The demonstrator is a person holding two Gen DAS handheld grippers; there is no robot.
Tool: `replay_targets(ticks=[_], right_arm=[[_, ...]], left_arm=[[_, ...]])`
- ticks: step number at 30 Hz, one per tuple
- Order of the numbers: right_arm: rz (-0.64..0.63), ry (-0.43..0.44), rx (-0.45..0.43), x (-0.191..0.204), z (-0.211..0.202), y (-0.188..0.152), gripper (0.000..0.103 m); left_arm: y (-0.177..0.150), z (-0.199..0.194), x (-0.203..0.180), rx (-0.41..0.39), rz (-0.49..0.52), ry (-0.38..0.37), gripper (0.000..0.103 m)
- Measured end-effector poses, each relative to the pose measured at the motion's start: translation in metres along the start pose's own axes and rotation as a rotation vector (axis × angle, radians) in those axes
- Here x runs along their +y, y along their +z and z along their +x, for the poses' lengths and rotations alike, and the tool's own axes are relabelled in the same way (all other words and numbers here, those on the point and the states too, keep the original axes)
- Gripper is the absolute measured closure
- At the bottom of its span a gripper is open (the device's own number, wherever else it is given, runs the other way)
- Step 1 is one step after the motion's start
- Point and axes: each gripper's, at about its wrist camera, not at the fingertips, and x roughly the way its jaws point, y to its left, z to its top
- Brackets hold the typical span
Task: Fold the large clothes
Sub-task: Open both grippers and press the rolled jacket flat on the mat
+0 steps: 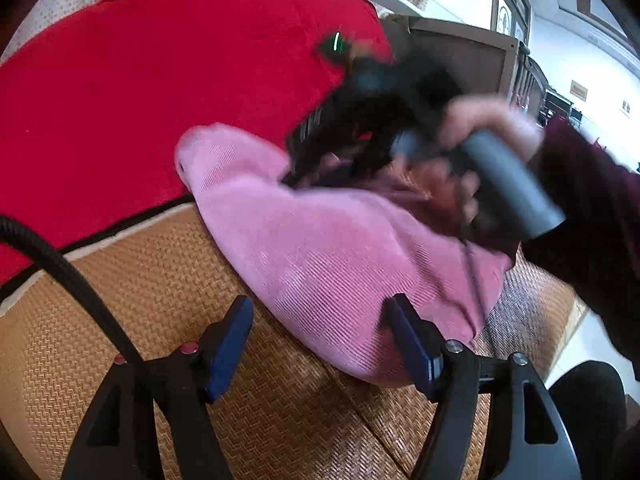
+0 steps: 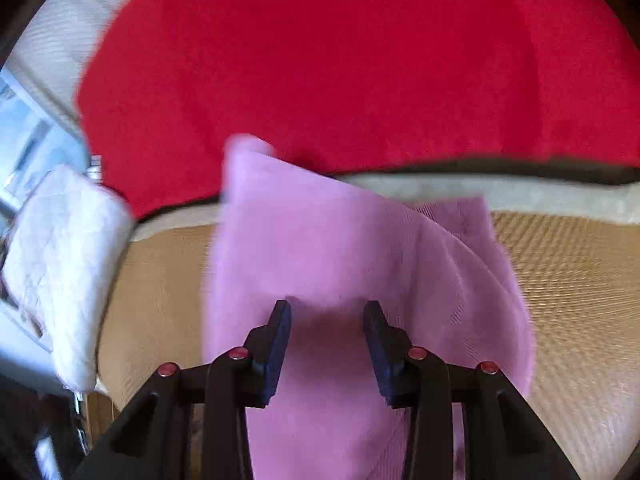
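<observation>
A pink ribbed garment (image 1: 320,264) lies folded on a woven mat (image 1: 160,300), its far end reaching a red cushion (image 1: 160,80). My left gripper (image 1: 322,340) stands open at the garment's near edge, and its right fingertip (image 1: 408,336) touches the cloth. My right gripper (image 1: 308,160), blurred and held by a hand (image 1: 492,128) in a dark red sleeve, points down at the garment's far part. In the right wrist view the right gripper (image 2: 326,320) is partly open over the pink garment (image 2: 340,248). The cloth runs under and between its fingers, with no pad seen pressing on it.
The red cushion (image 2: 360,60) fills the back above the mat's pale border (image 2: 520,196). A white folded cloth (image 2: 64,264) sits at the mat's left edge. A black cable (image 1: 60,264) crosses the left. Brown wooden furniture (image 1: 460,52) stands behind at the right.
</observation>
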Motion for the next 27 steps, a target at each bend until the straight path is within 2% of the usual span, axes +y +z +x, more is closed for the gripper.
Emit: replay_targets(ticks=[2,6,10,13,15,18,21,22,24,27], right_arm=[[0.051,0.034,0.002,-0.009,0.007,0.002,0.060],[0.039,0.010,-0.044,-0.007,-0.008,-0.008,0.057],[0.042,0.014,-0.099,-0.009,-0.050,-0.036,0.055],[0.030,-0.029,-0.128,-0.014,-0.081,-0.063,0.055],[0.019,-0.024,-0.136,-0.019,-0.095,-0.075,0.055],[0.021,-0.034,-0.117,-0.028,-0.092,-0.091,0.052],[0.036,-0.079,-0.060,-0.041,-0.065,-0.113,0.046],[0.039,-0.069,-0.083,-0.045,-0.062,-0.117,0.045],[0.029,-0.062,-0.100,-0.044,-0.068,-0.116,0.045],[0.049,-0.041,-0.115,-0.049,-0.089,-0.115,0.044]], left_arm=[[0.000,0.001,0.001,0.008,-0.001,-0.008,0.032],[-0.002,0.000,0.000,0.009,0.009,0.003,0.031],[-0.005,-0.003,-0.001,0.003,0.016,0.023,0.031],[-0.007,-0.004,-0.002,0.004,0.005,0.024,0.030],[-0.009,-0.005,0.000,0.007,-0.010,0.019,0.030],[-0.005,-0.009,0.003,0.013,-0.036,-0.002,0.030],[-0.004,-0.013,0.012,0.006,-0.073,-0.027,0.030],[-0.004,-0.015,0.019,-0.001,-0.094,-0.025,0.030],[-0.004,-0.018,0.029,-0.008,-0.134,-0.035,0.030],[-0.003,-0.018,0.049,-0.015,-0.235,-0.101,0.026]])
